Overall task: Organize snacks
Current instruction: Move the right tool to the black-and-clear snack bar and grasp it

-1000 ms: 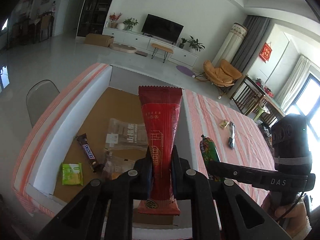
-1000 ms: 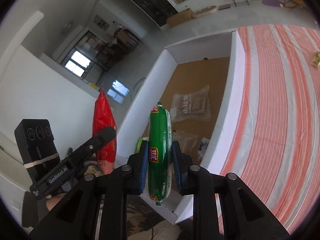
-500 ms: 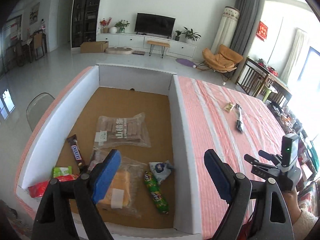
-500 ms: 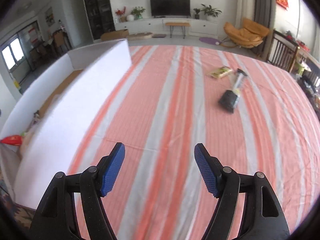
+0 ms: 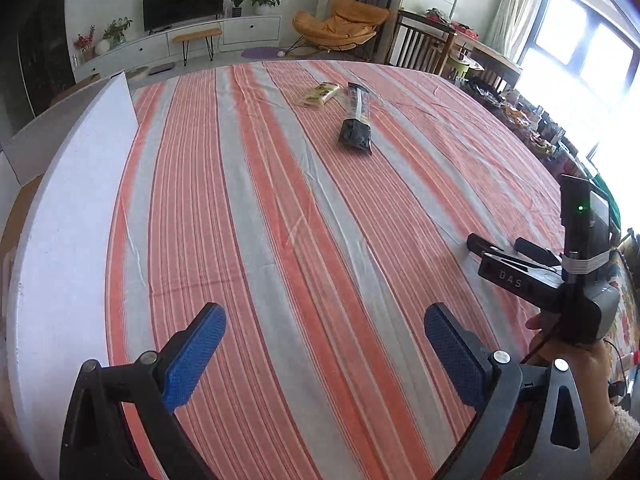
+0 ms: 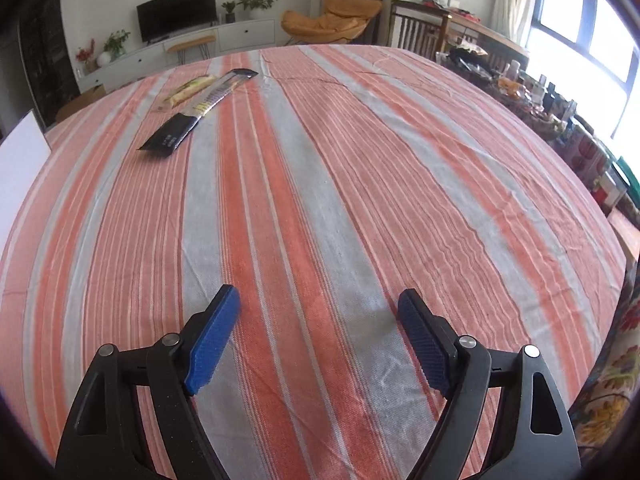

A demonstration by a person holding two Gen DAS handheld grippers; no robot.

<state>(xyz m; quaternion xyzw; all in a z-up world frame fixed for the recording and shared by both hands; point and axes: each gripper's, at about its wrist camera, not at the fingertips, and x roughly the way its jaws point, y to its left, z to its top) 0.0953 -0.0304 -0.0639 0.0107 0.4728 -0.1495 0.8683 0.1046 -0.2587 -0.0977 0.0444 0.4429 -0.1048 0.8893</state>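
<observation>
With both my left gripper point(image 5: 324, 344) and right gripper point(image 6: 318, 330) spread empty, I judge the flat black plastic snack pouch point(image 6: 199, 113) and the pale green-yellow packet point(image 6: 188, 89) touching it could slide on the striped cloth point(image 6: 320, 220).

— What's carrying everything here?

— A table under a striped tablecloth point(image 6: 320, 200), bands of orange-red and grey running near to far.

— Anything lying on it?

— Two snacks at the far end. A long black packet point(image 6: 200, 114) lies flat, and just beside it a pale yellow-green packet point(image 6: 188, 88); touching or not, I can't tell.

— And the left?

— A white box wall point(image 5: 80, 208) stands along the cloth's left edge.
</observation>
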